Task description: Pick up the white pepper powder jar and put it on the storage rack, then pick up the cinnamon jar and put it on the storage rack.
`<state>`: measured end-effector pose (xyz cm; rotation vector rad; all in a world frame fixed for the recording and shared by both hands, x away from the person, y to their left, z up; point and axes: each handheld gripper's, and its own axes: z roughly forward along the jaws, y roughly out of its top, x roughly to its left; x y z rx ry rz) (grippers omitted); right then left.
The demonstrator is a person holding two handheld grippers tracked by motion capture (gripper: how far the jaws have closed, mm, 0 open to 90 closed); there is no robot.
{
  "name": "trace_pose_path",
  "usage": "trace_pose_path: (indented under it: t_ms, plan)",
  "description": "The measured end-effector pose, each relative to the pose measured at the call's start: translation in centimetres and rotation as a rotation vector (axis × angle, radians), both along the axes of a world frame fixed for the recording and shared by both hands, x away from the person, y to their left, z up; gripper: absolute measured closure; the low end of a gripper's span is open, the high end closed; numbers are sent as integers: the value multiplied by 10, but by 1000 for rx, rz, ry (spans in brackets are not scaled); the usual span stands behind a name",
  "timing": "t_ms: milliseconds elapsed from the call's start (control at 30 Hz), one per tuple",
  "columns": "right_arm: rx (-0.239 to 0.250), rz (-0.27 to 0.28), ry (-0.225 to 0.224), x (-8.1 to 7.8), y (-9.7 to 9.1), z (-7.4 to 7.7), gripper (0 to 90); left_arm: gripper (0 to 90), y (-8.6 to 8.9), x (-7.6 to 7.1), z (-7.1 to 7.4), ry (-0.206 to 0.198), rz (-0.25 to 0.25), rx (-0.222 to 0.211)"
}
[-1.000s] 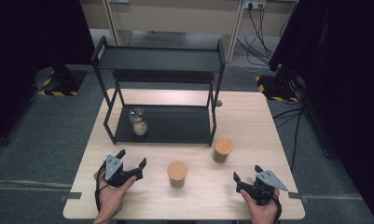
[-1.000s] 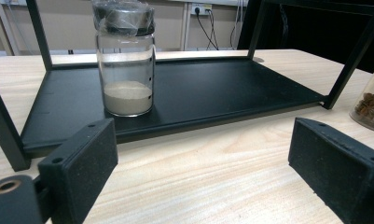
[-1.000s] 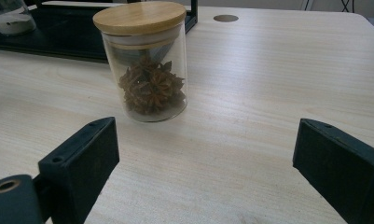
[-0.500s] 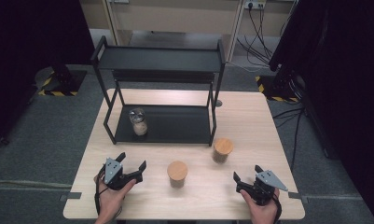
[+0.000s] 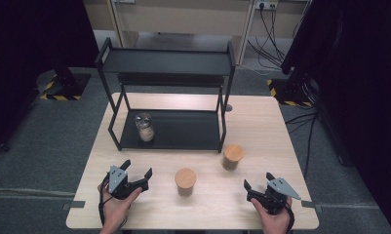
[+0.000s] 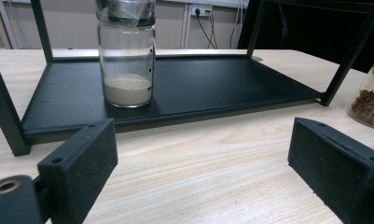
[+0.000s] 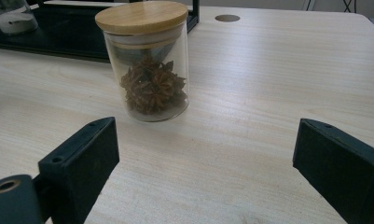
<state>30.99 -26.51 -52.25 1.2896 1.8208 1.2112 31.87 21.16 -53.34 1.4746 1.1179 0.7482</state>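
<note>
Nothing has moved since the earlier frames. Your left gripper [image 5: 136, 177] rests on the worktop [image 5: 261, 122], fingers apart and empty. One powder jar [image 5: 145, 127] stands on the rack's lower shelf [image 5: 188, 130]; two wooden-lidded jars [image 5: 185, 181] wait outside. Your right gripper [image 5: 257, 187] gapes, empty.
</note>
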Motion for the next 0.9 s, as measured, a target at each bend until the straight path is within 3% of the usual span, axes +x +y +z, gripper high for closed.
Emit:
trace_pose_path:
  t_ms: [633, 900]
  plan:
    - [-14, 11, -7, -1, 1, 0, 72, 75, 2, -1, 0, -7, -1, -19]
    - [42, 129, -41, -4, 13, 4, 65, 75, 1, -1, 0, -8, -2, -13]
